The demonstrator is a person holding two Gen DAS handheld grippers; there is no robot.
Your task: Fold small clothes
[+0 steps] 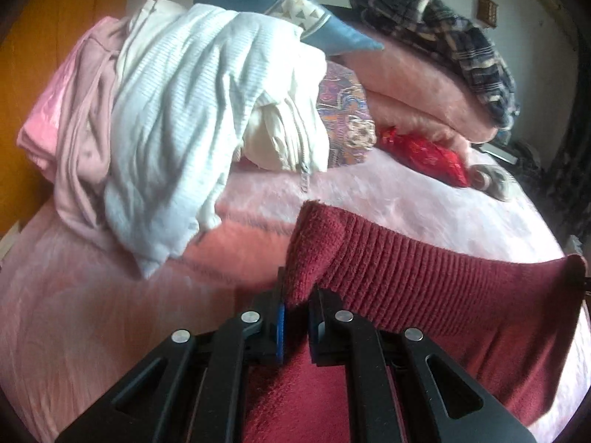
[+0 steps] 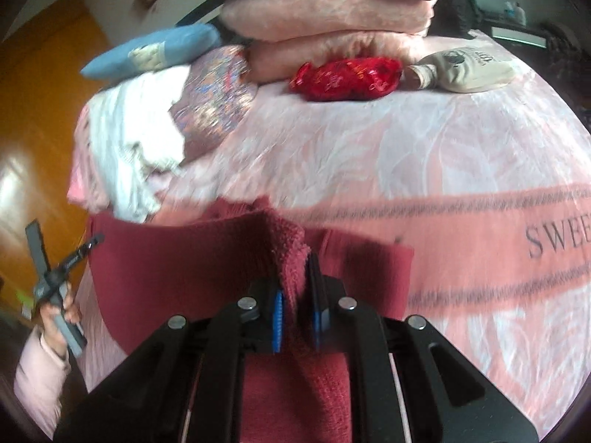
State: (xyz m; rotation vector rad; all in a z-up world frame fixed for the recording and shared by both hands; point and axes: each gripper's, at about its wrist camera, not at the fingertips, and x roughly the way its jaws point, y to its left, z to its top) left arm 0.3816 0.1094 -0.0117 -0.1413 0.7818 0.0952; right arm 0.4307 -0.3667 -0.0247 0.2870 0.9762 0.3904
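Two hand-held grippers lift a dark red knitted garment (image 1: 424,288) above a bed, each pinching one corner of its ribbed edge. In the left wrist view, the left gripper (image 1: 295,317) has its jaws pressed together on a bunched fold of the fuzzy, towel-like knit, and the ribbed band stretches taut from there toward the right edge of the picture. In the right wrist view, the right gripper (image 2: 297,317) clamps the same garment's other corner between its blue-padded fingers (image 2: 277,323), the cloth hanging in a flat red sheet toward the left, where a hand (image 2: 59,310) in a pale pink sleeve (image 2: 37,373) grips the other tool's grey handle. Beneath the garment lies a pink bedspread (image 2: 369,155) with a darker band bearing the letters "SWEE". Farther back, a heap of white and pale pink clothes (image 1: 173,118) sits at left, beside a patterned cloth (image 1: 343,110) and a red bundle (image 2: 343,77). Behind these rise folded pink blankets (image 2: 325,14), a blue cushion (image 1: 258,3) and a plaid garment (image 1: 443,37).
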